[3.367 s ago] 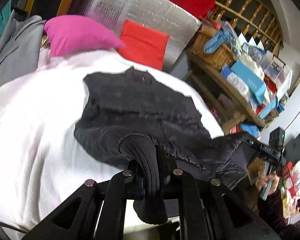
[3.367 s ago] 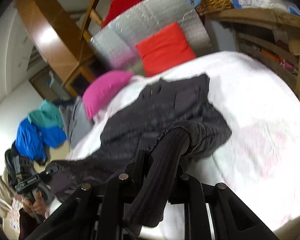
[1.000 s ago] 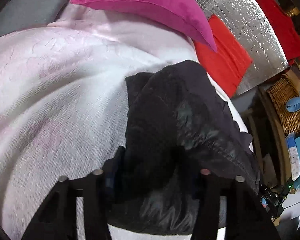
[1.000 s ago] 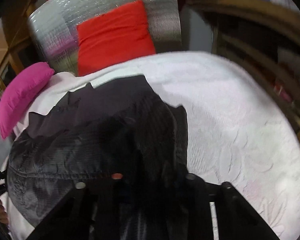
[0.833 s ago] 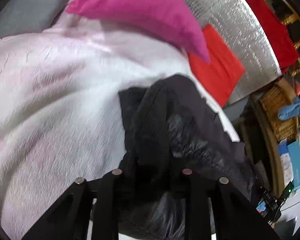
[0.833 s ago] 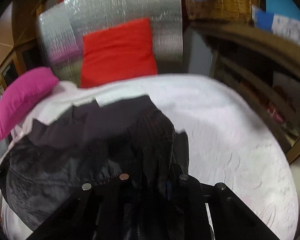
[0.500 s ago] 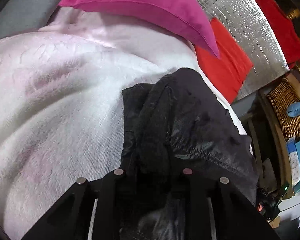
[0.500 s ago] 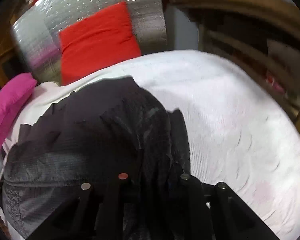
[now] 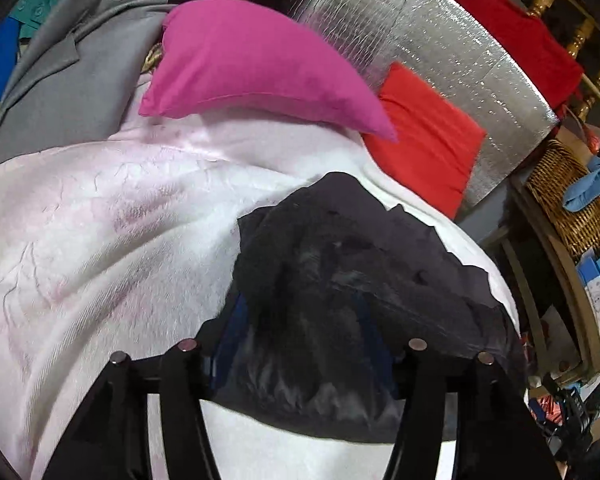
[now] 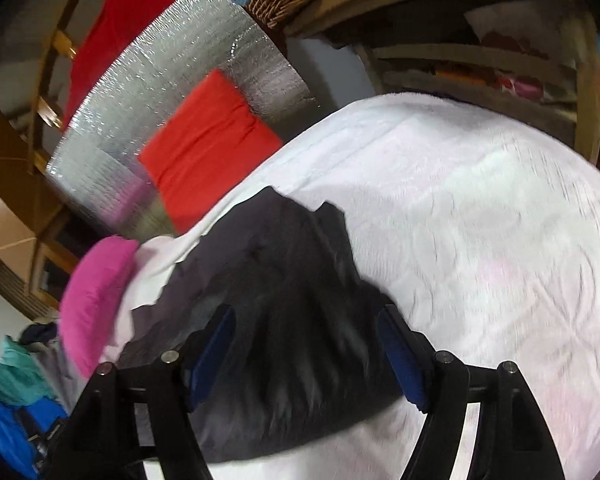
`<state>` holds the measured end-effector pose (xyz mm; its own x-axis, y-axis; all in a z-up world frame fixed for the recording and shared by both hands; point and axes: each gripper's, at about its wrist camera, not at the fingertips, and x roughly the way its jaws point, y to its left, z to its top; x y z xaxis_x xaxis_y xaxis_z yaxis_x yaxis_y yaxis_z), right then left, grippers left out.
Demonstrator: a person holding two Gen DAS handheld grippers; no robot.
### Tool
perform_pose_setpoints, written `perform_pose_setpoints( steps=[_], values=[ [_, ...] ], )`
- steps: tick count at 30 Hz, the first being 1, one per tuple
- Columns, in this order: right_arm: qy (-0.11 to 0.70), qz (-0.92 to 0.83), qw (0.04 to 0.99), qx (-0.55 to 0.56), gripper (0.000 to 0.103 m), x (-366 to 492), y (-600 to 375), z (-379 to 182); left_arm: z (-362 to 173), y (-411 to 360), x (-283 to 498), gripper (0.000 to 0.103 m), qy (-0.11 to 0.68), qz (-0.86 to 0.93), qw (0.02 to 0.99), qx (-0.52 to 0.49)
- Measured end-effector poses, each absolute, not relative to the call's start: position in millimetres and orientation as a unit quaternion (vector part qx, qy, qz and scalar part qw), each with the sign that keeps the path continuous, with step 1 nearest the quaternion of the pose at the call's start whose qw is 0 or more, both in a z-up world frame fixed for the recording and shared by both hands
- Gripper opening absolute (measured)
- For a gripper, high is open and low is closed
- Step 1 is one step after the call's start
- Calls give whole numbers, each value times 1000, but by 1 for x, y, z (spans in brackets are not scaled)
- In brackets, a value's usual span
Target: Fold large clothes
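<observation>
The jacket (image 9: 352,280) lies in a folded dark heap on the white bedspread (image 9: 100,248), its long axis across the bed between the two grippers, its far edge toward the red cushion (image 9: 424,148) and foil panel (image 9: 440,52). A pink pillow (image 9: 252,68) sits by the bed's head, beside a grey garment (image 9: 72,80). A wicker basket (image 9: 572,200) on the shelf holds a blue cloth (image 9: 588,184). The left gripper (image 9: 300,344) is spread wide, jacket bulging between its fingers, nothing clamped. The right gripper (image 10: 306,352) is likewise wide apart, blue pads (image 10: 214,354) bare, straddling the heap. Half a second ago both were pinched on the fabric; now they have let go and the jacket rests flat.
</observation>
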<state>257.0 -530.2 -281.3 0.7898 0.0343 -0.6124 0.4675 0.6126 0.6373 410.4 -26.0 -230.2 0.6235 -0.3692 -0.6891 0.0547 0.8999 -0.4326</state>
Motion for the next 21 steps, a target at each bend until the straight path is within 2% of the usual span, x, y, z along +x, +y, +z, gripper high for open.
perform_pose_setpoints(
  steps=[3,13,21],
  values=[
    [285,-94,832,466,77,234,-524,-283,-234,-23,395,67,424,-120,874,-207],
    [308,-36,772,555,77,224,-497,-325,-286,-23,366,67,505,-135,805,-280],
    [310,-72,745,587,77,238,-512,-354,-305,17,388,67,495,-107,780,-368]
  ],
)
